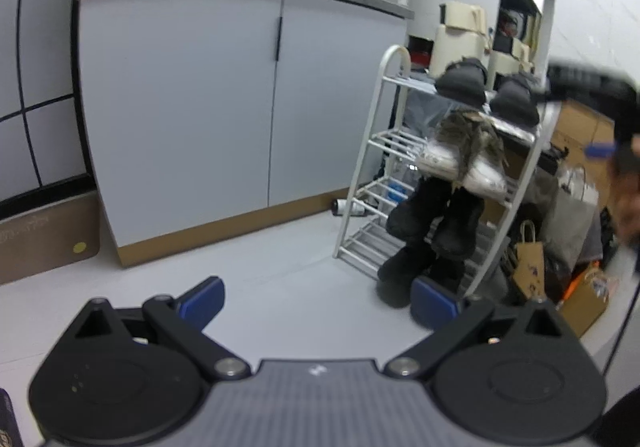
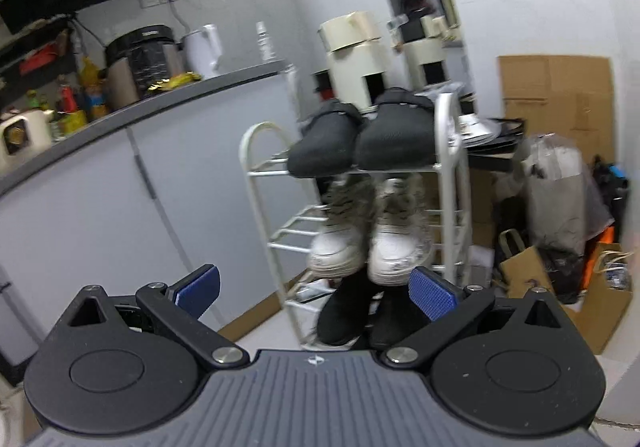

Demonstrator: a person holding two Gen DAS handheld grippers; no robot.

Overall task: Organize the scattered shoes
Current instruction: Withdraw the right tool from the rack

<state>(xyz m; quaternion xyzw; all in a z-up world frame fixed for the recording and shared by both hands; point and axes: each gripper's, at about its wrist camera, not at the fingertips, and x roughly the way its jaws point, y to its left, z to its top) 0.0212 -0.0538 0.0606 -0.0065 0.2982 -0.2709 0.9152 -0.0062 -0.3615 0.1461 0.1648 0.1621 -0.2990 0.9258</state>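
Observation:
A white wire shoe rack point(image 1: 366, 167) point(image 2: 256, 183) stands beside the white cabinet. On its top shelf rests a pair of dark grey clogs point(image 1: 464, 85) point(image 2: 360, 135). Below them sits a pair of white sneakers point(image 1: 460, 163) point(image 2: 372, 247) with fuzzy brown tops. Two pairs of black boots point(image 1: 432, 223) point(image 2: 344, 319) fill the lower shelves. My left gripper point(image 1: 316, 303) is open and empty over the floor, left of the rack. My right gripper point(image 2: 316, 293) is open and empty too, level with the sneakers and short of the rack.
A white cabinet point(image 1: 224, 107) with a grey counter carries kettles and appliances. Paper bags point(image 1: 530, 267) point(image 2: 520, 267), cardboard boxes point(image 2: 556, 91) and plastic bags crowd the right of the rack. A person's blurred head point(image 1: 628, 187) shows at the right edge. The white floor point(image 1: 256, 267) lies ahead.

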